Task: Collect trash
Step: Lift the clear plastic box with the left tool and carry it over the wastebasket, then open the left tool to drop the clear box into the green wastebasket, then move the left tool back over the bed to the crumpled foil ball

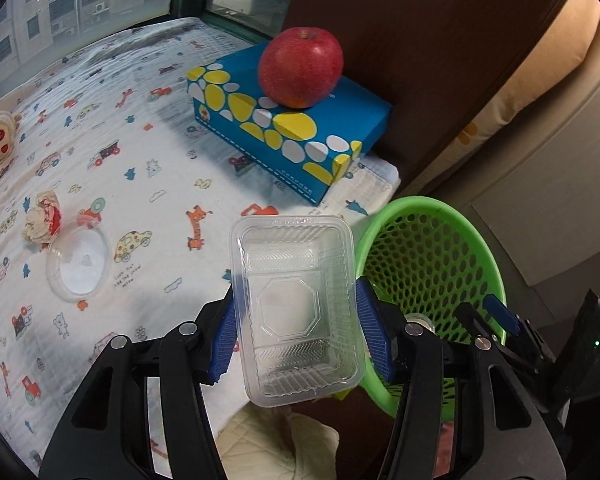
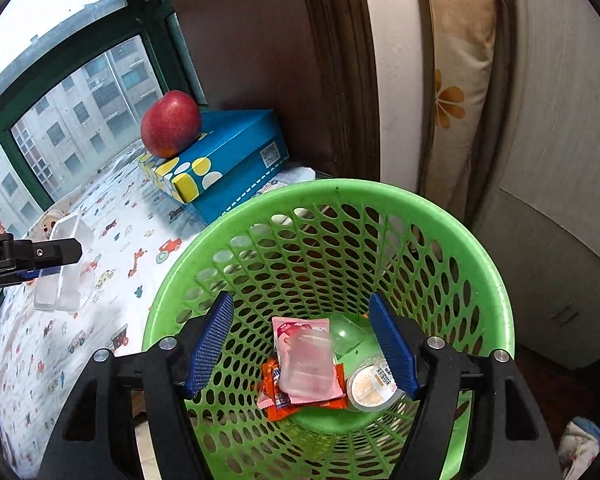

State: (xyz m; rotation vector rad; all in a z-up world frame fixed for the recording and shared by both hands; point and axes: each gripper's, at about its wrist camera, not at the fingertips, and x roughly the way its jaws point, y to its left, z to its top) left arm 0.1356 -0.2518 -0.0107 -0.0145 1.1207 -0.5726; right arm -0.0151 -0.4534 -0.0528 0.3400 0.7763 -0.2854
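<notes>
Left gripper (image 1: 296, 320) clamps the clear tray (image 1: 296, 304) (beside the green basket (image 1: 476, 248)); right gripper (image 2: 300, 344) gapes above it.

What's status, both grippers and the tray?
Left gripper shut on clear plastic tray, beside green basket. Right gripper open, empty, over basket. Path looks unobstructed.

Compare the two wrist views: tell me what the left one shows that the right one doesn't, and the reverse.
Only the left wrist view shows the round clear lid and crumpled wrapper on the bedsheet, and the left gripper clamping the clear plastic tray. Only the right wrist view shows the basket's contents: pink packet, orange wrapper, round cup lid, under the open right gripper. Both show the green basket, apple and blue box.
</notes>
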